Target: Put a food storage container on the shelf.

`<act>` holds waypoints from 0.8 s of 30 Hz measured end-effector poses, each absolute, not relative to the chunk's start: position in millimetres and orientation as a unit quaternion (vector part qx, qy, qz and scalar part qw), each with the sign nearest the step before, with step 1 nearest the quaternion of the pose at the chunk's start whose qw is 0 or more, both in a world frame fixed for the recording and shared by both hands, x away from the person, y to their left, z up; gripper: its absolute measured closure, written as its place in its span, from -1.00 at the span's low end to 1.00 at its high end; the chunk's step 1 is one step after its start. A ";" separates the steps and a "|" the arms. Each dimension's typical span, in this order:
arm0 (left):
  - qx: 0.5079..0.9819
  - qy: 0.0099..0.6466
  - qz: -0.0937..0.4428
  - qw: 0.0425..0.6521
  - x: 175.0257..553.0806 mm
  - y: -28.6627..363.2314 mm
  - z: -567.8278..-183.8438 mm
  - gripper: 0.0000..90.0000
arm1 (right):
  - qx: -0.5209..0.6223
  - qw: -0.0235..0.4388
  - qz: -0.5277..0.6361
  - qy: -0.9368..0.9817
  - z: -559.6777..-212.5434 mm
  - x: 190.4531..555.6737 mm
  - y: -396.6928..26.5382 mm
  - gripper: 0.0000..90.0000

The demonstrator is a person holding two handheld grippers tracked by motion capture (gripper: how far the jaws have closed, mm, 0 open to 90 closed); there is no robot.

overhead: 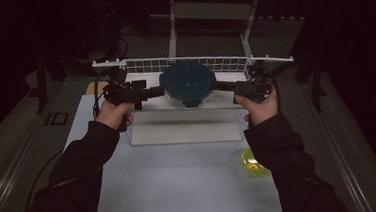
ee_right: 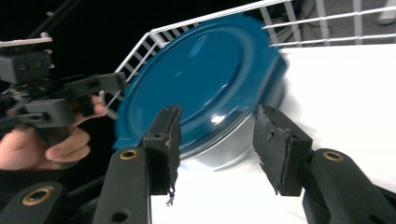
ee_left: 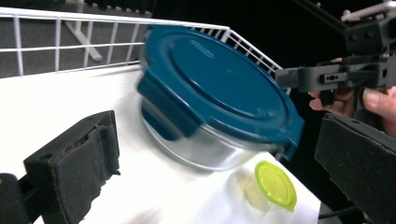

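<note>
Now | left hand-held gripper (overhead: 159, 92) released | right hand-held gripper (overhead: 220, 86) half-spread, gripping nothing | blue-lidded container (overhead: 188, 82): no readable writing

No readable text or label anywhere, perhaps because of dim, blurred views.

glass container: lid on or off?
On. The blue lid sits flat over the glass container, covering its whole rim; its side tab hangs down over the edge.
</note>
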State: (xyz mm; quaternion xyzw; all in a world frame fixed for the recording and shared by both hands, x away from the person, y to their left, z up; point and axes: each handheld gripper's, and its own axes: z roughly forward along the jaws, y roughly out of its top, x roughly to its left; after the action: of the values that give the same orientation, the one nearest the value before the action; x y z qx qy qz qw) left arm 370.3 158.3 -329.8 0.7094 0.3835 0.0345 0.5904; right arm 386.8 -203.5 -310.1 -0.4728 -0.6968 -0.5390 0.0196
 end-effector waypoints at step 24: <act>0.759 0.329 0.118 0.549 260.8 150.0 -395.1 -1.00 | -0.402 0.047 -0.509 -0.760 -327.5 343.7 -145.8 1.00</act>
State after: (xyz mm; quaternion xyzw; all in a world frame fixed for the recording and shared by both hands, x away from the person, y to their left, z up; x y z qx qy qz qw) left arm 260.8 150.0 -395.1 0.7594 0.3286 0.1178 0.5491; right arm 343.7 -145.8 -327.5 -0.4018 -0.7598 -0.5090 0.0468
